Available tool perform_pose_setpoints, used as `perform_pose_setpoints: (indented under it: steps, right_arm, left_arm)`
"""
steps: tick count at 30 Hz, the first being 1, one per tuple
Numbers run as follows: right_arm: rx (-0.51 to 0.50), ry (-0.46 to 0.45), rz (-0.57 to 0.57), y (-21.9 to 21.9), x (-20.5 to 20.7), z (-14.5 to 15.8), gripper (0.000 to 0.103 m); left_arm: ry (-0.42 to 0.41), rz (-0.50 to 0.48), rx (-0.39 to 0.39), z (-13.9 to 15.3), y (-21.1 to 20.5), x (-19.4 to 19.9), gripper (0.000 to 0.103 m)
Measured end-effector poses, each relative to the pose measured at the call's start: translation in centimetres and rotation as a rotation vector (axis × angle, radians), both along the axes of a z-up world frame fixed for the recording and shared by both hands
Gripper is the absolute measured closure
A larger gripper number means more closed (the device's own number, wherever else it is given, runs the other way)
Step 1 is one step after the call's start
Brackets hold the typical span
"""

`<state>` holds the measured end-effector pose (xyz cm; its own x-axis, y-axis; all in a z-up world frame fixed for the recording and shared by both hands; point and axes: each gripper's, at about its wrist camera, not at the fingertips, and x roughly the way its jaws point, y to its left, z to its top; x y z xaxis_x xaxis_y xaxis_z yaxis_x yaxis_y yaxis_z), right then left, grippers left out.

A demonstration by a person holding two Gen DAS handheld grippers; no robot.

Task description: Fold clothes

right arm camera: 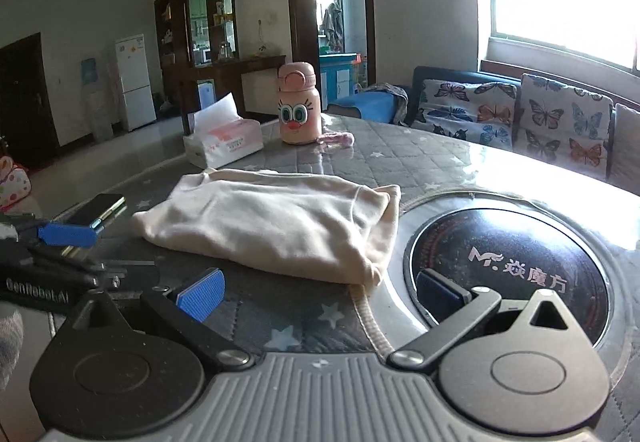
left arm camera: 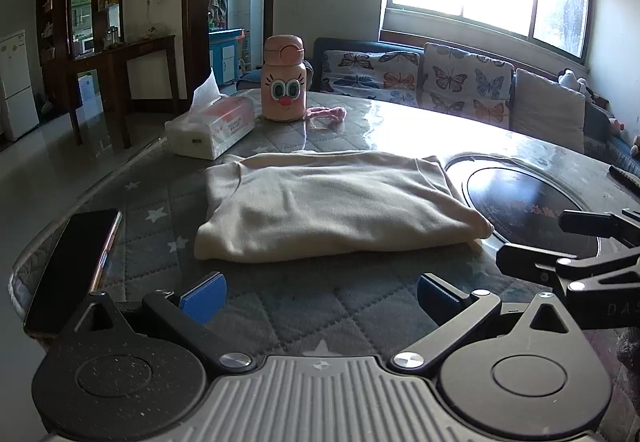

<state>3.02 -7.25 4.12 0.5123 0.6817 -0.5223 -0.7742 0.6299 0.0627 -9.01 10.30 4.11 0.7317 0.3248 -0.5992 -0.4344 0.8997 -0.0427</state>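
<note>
A cream garment (left arm camera: 332, 206) lies folded into a flat rectangle on the quilted grey table cover (left arm camera: 288, 306); it also shows in the right wrist view (right arm camera: 276, 222). My left gripper (left arm camera: 320, 294) is open and empty, just in front of the garment's near edge. My right gripper (right arm camera: 320, 290) is open and empty, near the garment's right corner, its right pad over the black cooktop. The right gripper's black fingers (left arm camera: 532, 262) show at the right of the left wrist view. The left gripper's blue pad (right arm camera: 68, 234) shows at the left of the right wrist view.
A dark phone (left arm camera: 72, 266) lies at the table's left edge. A tissue box (left arm camera: 212, 126), a pink cartoon bottle (left arm camera: 283, 80) and a pink strap (left arm camera: 326, 114) stand behind the garment. A round black cooktop (right arm camera: 508, 274) is set in the table at right. A sofa stands beyond.
</note>
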Motion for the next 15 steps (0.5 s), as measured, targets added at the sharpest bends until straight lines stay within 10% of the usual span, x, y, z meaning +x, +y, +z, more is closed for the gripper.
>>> perform_pose_setpoints:
  steps: [15]
  right_arm:
    - [0.004, 0.005, -0.005, 0.6, -1.2, 0.1, 0.0]
  left_arm:
    - [-0.008, 0.005, 0.006, 0.0, 0.1, -0.8, 0.0]
